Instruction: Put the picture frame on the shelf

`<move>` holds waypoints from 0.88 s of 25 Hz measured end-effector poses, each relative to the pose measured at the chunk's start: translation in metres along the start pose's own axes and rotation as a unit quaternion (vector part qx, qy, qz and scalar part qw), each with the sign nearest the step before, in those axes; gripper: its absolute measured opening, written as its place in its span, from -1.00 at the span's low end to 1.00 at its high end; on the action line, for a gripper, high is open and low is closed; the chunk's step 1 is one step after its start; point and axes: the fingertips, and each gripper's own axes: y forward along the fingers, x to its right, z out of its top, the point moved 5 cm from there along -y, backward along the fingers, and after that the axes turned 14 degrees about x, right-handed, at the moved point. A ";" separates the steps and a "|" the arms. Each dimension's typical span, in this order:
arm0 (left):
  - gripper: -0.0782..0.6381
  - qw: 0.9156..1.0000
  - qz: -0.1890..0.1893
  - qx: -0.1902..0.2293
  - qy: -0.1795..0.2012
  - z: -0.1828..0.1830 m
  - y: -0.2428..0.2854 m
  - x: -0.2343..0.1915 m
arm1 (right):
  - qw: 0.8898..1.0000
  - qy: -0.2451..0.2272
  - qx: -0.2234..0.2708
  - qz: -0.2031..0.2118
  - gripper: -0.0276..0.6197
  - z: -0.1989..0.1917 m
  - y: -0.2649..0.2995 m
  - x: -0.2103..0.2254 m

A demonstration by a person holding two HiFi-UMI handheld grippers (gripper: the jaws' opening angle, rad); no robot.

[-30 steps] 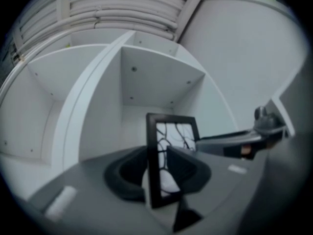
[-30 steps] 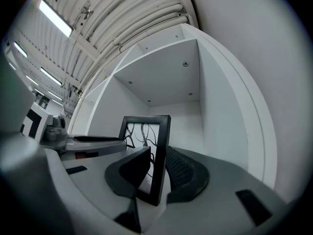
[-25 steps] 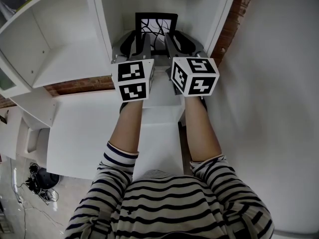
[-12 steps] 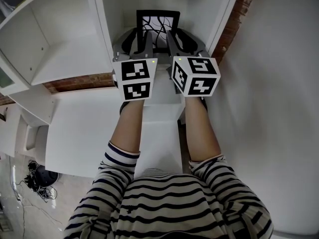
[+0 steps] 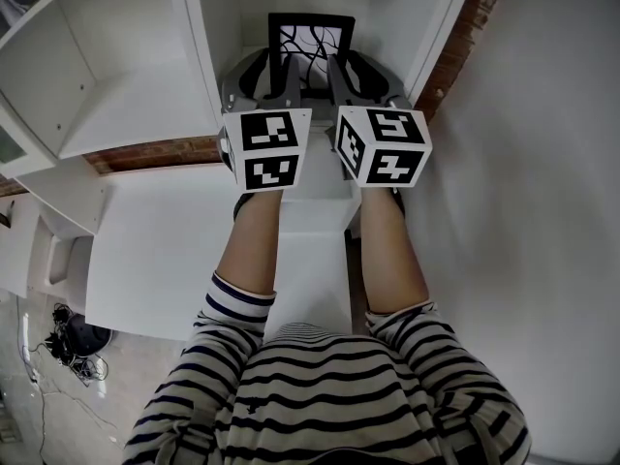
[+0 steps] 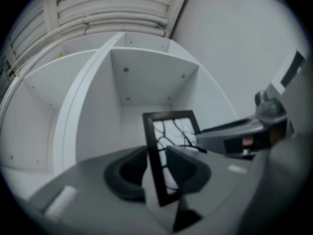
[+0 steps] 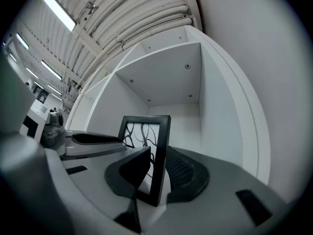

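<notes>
A strip of red brick wall (image 5: 145, 158) runs at the left; a plain white wall (image 5: 542, 211) fills the right. Dark tangled cables (image 5: 73, 342) lie on the floor (image 5: 29, 395), near left. White ceiling pipes (image 7: 146, 18) run overhead.

1. The picture frame (image 5: 310, 39) was black, its print black branching lines on white.
2. The shelf (image 5: 126, 95) was white.
3. The sleeves (image 5: 232, 310) carried dark and white stripes.
4. The brick wall (image 5: 145, 153) was reddish-brown.

Matt black picture frame (image 5: 310, 42), smooth white shelf (image 5: 145, 95), rough brick wall (image 5: 145, 153)
</notes>
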 end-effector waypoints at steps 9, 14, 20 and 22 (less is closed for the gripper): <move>-0.48 1.000 0.011 0.017 -0.006 0.002 -0.003 -0.001 | 1.000 0.009 0.002 0.003 -0.71 -0.004 -0.002 0.000; -0.48 1.000 0.010 0.022 -0.009 0.003 -0.004 -0.001 | 1.000 0.012 0.004 0.000 -0.71 -0.004 -0.004 0.000; -0.48 0.999 0.009 0.030 -0.016 0.004 -0.005 -0.002 | 1.000 0.010 0.006 0.000 -0.71 -0.002 -0.005 -0.001; -0.48 0.999 0.010 0.034 -0.020 0.005 -0.006 -0.003 | 1.000 0.010 0.007 0.000 -0.71 -0.002 -0.005 -0.002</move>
